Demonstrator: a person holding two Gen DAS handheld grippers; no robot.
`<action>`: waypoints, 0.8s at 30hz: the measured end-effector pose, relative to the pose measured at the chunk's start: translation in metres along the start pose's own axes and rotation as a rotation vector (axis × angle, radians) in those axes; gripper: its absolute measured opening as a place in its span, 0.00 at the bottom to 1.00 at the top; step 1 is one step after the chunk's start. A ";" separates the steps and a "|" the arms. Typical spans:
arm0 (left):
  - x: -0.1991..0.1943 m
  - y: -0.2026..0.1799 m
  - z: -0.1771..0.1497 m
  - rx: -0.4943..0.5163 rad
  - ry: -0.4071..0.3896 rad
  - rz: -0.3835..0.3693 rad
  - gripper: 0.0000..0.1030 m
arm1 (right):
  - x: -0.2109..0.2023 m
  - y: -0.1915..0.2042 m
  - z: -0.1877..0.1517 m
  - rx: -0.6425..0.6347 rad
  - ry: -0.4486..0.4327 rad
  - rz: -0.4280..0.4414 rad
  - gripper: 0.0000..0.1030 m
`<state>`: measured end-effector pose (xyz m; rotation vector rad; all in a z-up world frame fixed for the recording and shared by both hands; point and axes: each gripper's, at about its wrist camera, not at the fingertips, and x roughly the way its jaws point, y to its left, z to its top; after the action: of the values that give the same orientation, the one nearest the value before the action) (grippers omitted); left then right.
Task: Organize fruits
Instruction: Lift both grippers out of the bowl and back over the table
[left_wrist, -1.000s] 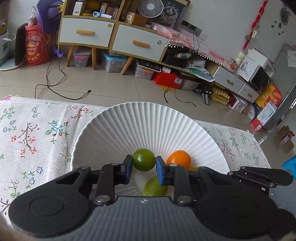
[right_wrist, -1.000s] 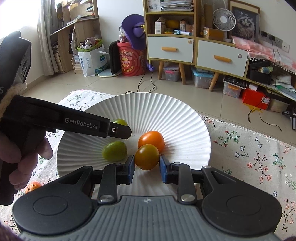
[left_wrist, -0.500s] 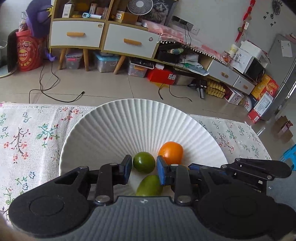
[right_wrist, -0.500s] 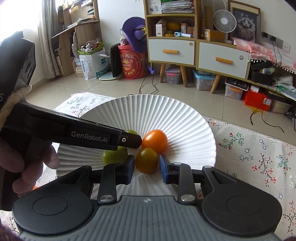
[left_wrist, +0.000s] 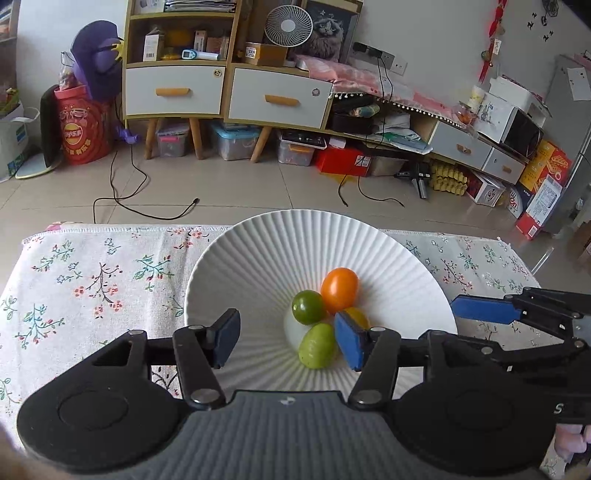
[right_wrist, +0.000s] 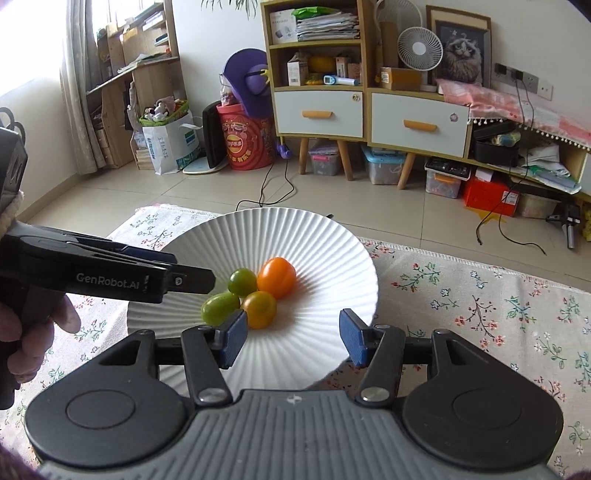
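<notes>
A white ribbed plate (left_wrist: 295, 240) (right_wrist: 314, 236) holds a cluster of small fruits: a dark green one (left_wrist: 308, 306) (right_wrist: 242, 281), an orange one (left_wrist: 339, 289) (right_wrist: 276, 277), an amber one (left_wrist: 356, 315) (right_wrist: 259, 308) and a pale green one (left_wrist: 317, 345) (right_wrist: 219, 308). My left gripper (left_wrist: 288, 339) hovers above the plate's near side with its jaws opening. The pale green fruit lies below its gap, untouched by the pads. My right gripper (right_wrist: 291, 341) is also opening, with only bare plate between its pads. The amber fruit sits just beyond its left pad.
The plate rests on a floral tablecloth (left_wrist: 92, 277) (right_wrist: 480, 295) whose far edge drops to a tiled floor. The left gripper's body (right_wrist: 110, 280) and the hand (right_wrist: 33, 332) holding it fill the left of the right wrist view. The right gripper's blue finger (left_wrist: 480, 309) reaches in over the plate's right rim.
The left gripper let go of the dark green fruit and the right let go of the amber one. Both sets of jaws spread and both grippers pulled back and up from the plate.
</notes>
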<state>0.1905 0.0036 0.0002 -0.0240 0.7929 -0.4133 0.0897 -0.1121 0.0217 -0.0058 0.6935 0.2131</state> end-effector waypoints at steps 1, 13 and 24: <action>-0.003 0.000 -0.002 0.000 0.001 0.004 0.51 | -0.004 -0.001 0.000 0.003 -0.001 -0.006 0.53; -0.044 -0.002 -0.026 -0.003 0.005 0.052 0.72 | -0.045 0.010 -0.004 -0.027 -0.032 -0.035 0.68; -0.067 -0.009 -0.050 0.007 0.024 0.102 0.90 | -0.065 0.017 -0.014 -0.028 -0.048 -0.033 0.91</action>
<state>0.1107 0.0269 0.0123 0.0275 0.8125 -0.3199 0.0288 -0.1087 0.0532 -0.0387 0.6425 0.1907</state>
